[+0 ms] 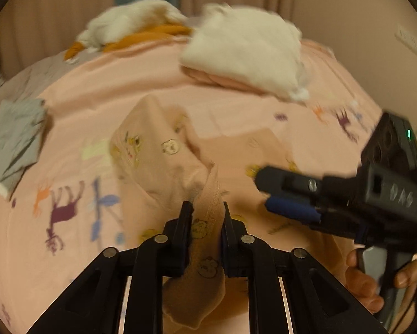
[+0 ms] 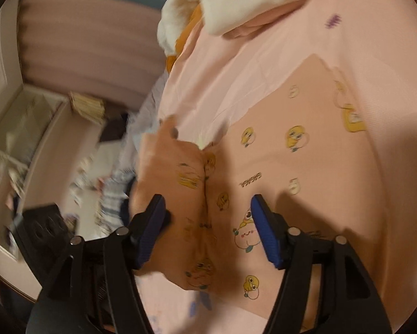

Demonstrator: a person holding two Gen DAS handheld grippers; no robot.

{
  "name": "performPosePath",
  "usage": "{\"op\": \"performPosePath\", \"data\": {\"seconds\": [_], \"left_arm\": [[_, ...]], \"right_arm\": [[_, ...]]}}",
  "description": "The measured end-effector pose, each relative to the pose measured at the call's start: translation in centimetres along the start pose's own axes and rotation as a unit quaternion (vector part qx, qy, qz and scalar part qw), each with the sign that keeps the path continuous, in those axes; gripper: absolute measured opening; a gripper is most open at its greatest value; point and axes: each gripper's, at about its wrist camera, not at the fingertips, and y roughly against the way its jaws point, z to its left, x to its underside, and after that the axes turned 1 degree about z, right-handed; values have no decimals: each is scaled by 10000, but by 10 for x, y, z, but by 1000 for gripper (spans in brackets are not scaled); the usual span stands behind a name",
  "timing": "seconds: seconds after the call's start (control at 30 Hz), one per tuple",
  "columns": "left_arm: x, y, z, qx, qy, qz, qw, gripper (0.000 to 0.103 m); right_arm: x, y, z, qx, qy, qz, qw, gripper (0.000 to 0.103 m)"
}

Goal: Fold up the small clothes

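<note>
A peach garment (image 1: 158,150) printed with small cartoon figures lies on the pink bed sheet (image 1: 77,83). My left gripper (image 1: 207,211) is shut on a bunched edge of it, and the cloth rises in a ridge from the bed to its fingers. In the right wrist view the same garment (image 2: 291,167) lies mostly flat, with the lifted fold (image 2: 175,172) on its left. My right gripper (image 2: 208,208) hovers over that fold, open, its blue pads (image 2: 264,231) clear of the cloth. The left wrist view shows the right gripper (image 1: 264,192) coming in from the right.
A white fluffy garment (image 1: 244,55) over a pink one sits at the back of the bed, another white one with an orange cloth (image 1: 141,37) behind it. A grey garment (image 1: 13,142) lies at the left. A person's hand (image 1: 361,284) holds the right gripper. A shelf (image 2: 27,128) stands beyond the bed's edge.
</note>
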Motion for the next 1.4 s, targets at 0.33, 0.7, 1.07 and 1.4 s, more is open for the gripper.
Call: {"op": "performPosePath", "data": {"seconds": [0.33,0.7,1.07,1.4], "left_arm": [[11,-5,-9,627,39,391,9973,28],[35,41,45,672,694,37,9953,41],[49,34,72,539,997,138,9935,41],[50,38,79,557,1093,89,9924,41]], "right_arm": [[-1,-6,-3,120,-231,331,9991,73],[-8,-32,10,449,23,641,9969,76],[-9,-60,19,1528,563,851,9830,48],[-10,-28,44,1424,1382,164,9800,11]]}}
